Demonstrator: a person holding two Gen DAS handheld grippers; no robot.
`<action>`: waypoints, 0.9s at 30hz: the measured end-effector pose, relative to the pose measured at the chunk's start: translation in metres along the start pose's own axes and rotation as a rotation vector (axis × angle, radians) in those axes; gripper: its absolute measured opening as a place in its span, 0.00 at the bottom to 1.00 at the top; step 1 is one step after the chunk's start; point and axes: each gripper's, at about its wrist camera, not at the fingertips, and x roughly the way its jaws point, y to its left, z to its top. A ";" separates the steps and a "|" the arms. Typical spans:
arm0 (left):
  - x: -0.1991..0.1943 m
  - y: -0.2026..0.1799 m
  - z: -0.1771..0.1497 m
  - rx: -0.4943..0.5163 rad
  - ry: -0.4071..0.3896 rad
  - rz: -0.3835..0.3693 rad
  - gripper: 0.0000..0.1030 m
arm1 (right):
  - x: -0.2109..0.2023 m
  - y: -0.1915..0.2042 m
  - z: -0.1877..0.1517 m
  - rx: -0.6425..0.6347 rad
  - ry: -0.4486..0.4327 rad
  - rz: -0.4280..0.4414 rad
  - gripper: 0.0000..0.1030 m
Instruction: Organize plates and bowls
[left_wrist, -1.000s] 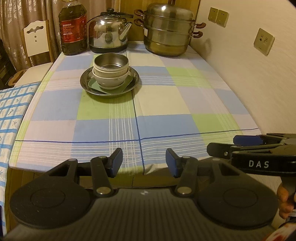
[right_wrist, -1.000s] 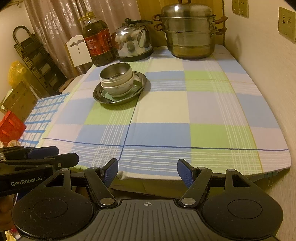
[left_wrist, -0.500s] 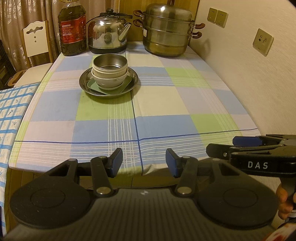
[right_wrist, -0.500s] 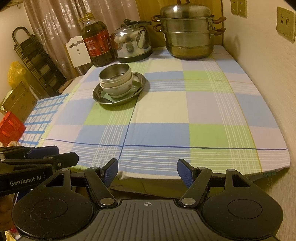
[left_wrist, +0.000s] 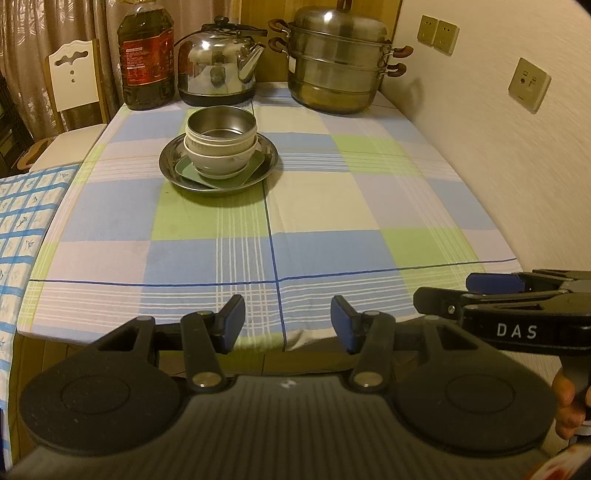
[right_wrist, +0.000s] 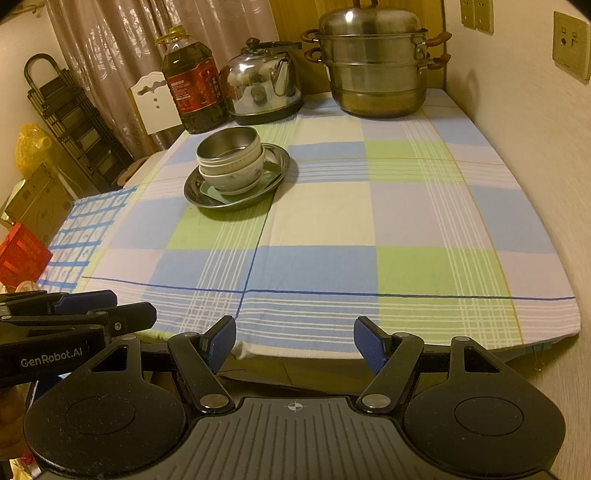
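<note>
Both tools idle at the near table edge, low in each frame. The left gripper (left_wrist: 287, 325) has its jaws apart with nothing between them; the right gripper (right_wrist: 294, 344) stands wider, also empty. The task's things sit upper left of centre in both views: a steel bowl (left_wrist: 221, 125) nested in white bowls (left_wrist: 221, 157), these on a small green plate (left_wrist: 255, 169), all resting in a round steel plate (left_wrist: 271, 162) on the checked tablecloth (left_wrist: 332, 206). The pile looks already gathered, so the judgement is either a finished stack or one about to be taken apart; I cannot tell which. If a bowl is to be lifted, the sound approach is to take the top steel bowl by its rim with one pad inside and one outside, lift straight up so the nested bowl below does not come along, and steady the steel plate with the other tool. Steel on glaze is likely slippery; grip slowly. Well clear behind stand an oil bottle (left_wrist: 146, 55), kettle (left_wrist: 221, 62) and steamer pot (left_wrist: 338, 62). The left view shows the right tool edging in at lower right, plus the fingers (left_wrist: 565, 413) holding it. The right view alone shows the room at far left: a folded ladder (right_wrist: 70, 118), yellow bag (right_wrist: 31, 147), red box (right_wrist: 22, 254), and a painted mark on the lowest white bowl.
</note>
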 end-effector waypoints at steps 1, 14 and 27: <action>0.000 0.000 0.000 0.000 0.000 0.000 0.47 | 0.000 0.000 0.000 0.000 0.000 0.000 0.69; 0.001 0.001 0.000 -0.003 0.001 0.005 0.47 | 0.001 -0.001 0.000 0.000 0.003 0.004 0.69; 0.004 0.001 0.001 -0.006 0.005 0.005 0.47 | 0.001 -0.002 0.002 0.001 0.006 0.005 0.69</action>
